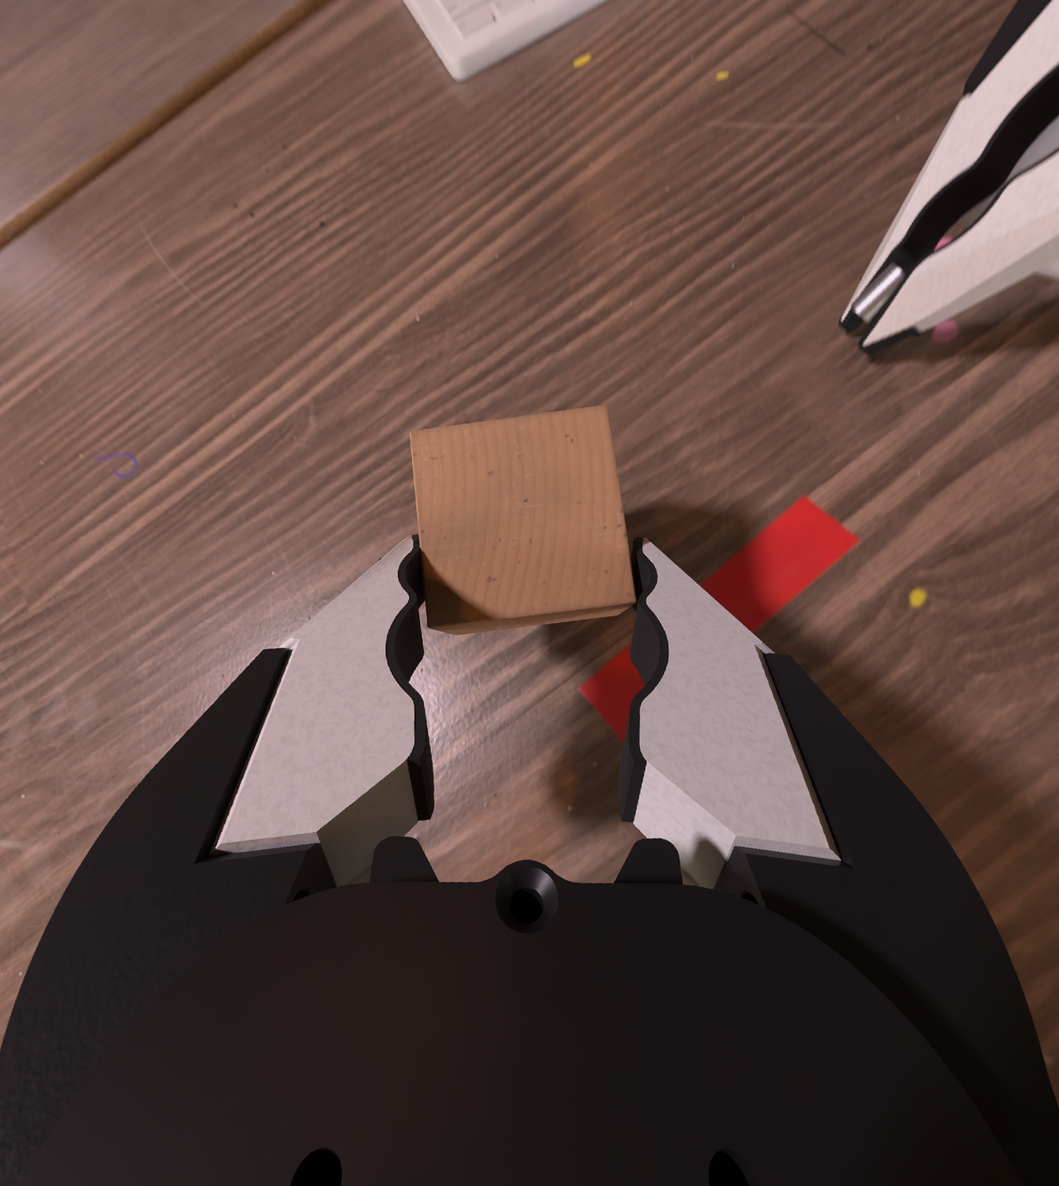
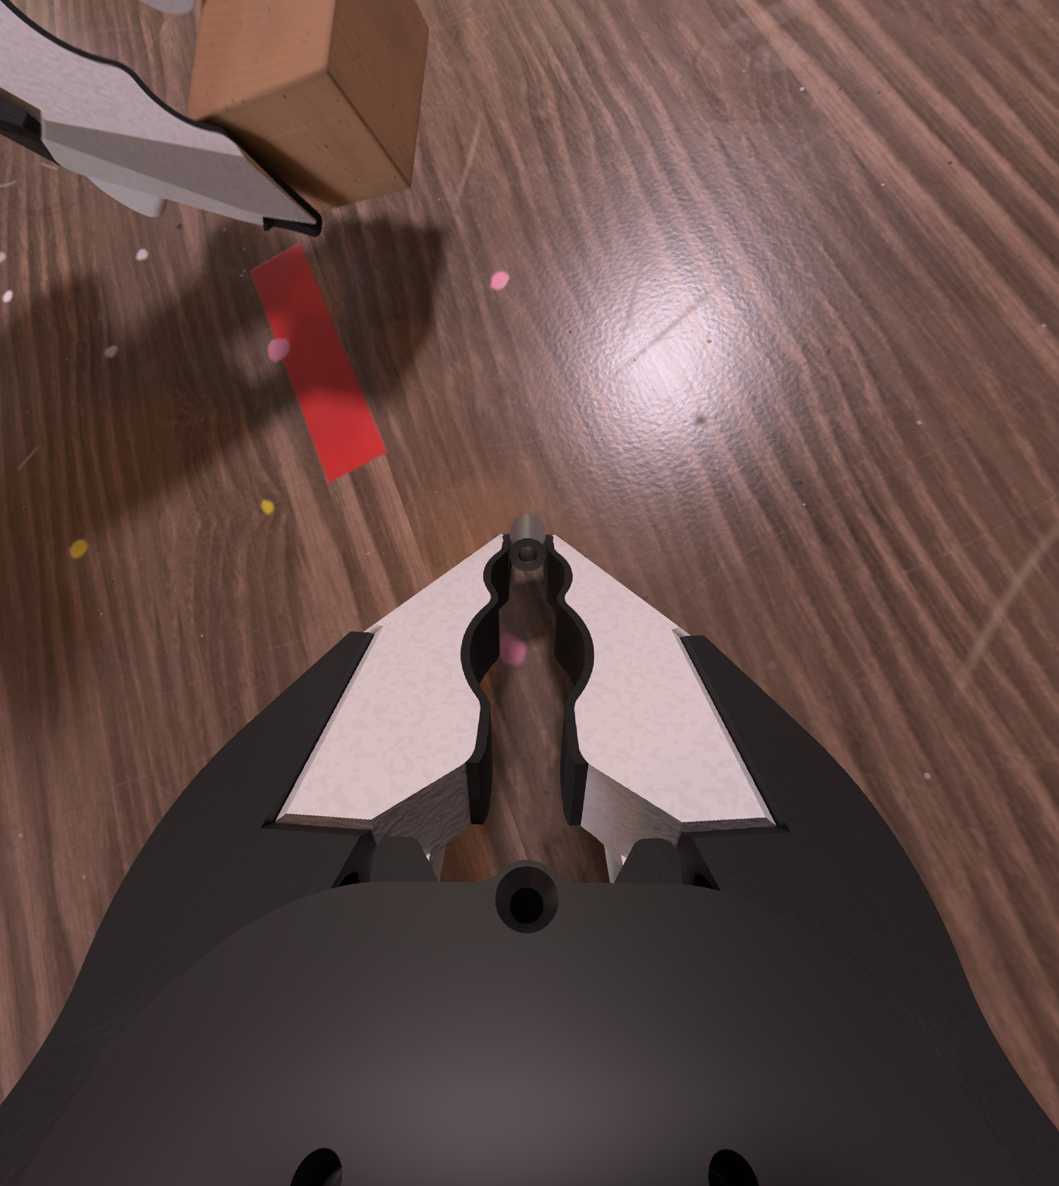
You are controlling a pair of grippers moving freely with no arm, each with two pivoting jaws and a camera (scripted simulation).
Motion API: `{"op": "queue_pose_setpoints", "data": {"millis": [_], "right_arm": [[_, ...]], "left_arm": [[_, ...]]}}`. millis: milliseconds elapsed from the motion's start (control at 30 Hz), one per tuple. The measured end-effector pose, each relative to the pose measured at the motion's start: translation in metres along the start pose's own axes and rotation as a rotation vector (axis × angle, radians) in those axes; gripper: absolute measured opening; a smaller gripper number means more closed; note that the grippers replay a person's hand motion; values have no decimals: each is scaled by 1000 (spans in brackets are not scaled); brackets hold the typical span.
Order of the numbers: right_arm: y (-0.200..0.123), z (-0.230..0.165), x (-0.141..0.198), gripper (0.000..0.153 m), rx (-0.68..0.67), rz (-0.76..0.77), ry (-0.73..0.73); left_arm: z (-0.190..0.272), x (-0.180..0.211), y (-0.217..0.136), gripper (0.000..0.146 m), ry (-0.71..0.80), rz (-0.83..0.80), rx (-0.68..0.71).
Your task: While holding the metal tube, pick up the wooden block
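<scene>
Left wrist view: left gripper (image 1: 525, 565) at frame centre, its black wavy pads set against the two side faces of the wooden block (image 1: 520, 520) near the block's lower edge. The block's near bottom edge appears clear of the table (image 1: 193, 321), with a shadow under it, so I judge the block gripped and just lifted; contact on the right pad looks flush, on the left pad slightly shadowed.

Right wrist view: right gripper (image 2: 527, 552) at centre, jaws drawn nearly together and clamped at the very tips on the metal tube (image 2: 527, 542), seen end-on as a small grey ring with a dark bore. In the left wrist view the same tube (image 1: 875, 296) shows at upper right, poking out of the tips, close above the table.

Step in hand: the hold on the tube is made; the block pickup is under way. Next move calls for a straight, level raise of the block with steady squeeze, and no drift of the right gripper.

Materials:
- Block: tan, fine straight grain, small specks, square-cornered prism.
- Tube: smooth, dull-shiny, thin cylinder; held by the tips only, likely to slip.
- Table: dark wood grain, glossy, scratched, with coloured paint flecks.
- Red tape strip (image 1: 790, 565) flat on the table, lower right of the block.
- White ribbed object (image 1: 495, 32), top edge, unidentified.
</scene>
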State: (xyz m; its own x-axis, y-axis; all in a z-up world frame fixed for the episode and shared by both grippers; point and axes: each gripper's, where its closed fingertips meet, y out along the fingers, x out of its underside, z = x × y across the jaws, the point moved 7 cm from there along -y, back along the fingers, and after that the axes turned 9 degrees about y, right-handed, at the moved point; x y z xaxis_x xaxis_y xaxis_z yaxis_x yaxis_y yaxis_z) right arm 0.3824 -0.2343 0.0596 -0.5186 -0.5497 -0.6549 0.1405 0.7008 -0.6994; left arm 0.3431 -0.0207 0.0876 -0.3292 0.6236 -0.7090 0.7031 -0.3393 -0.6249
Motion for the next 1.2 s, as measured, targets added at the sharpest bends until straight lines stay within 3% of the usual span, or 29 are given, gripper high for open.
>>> {"op": "queue_pose_setpoints", "data": {"millis": [167,433,600,767,867,1000,1200], "right_arm": [[-2,4,0,9,9,9,15],[-29,14,-10,9,-11,144,49],[-51,19,-15,9,-18,239,37],[-63,20,-19,9,-53,304,57],[-65,20,-20,9,-58,313,72],[-61,24,-16,9,-8,276,87],[-51,37,-9,9,92,209,142]], "left_arm": [[4,-22,-1,65,28,75,-97],[20,-61,-10,65,0,379,-182],[42,-78,-23,65,-281,657,98],[53,-83,-21,65,-386,664,311],[52,-83,-20,65,-462,684,368],[41,-74,-12,65,-446,572,179],[24,-69,-15,65,-118,268,-369]]}}
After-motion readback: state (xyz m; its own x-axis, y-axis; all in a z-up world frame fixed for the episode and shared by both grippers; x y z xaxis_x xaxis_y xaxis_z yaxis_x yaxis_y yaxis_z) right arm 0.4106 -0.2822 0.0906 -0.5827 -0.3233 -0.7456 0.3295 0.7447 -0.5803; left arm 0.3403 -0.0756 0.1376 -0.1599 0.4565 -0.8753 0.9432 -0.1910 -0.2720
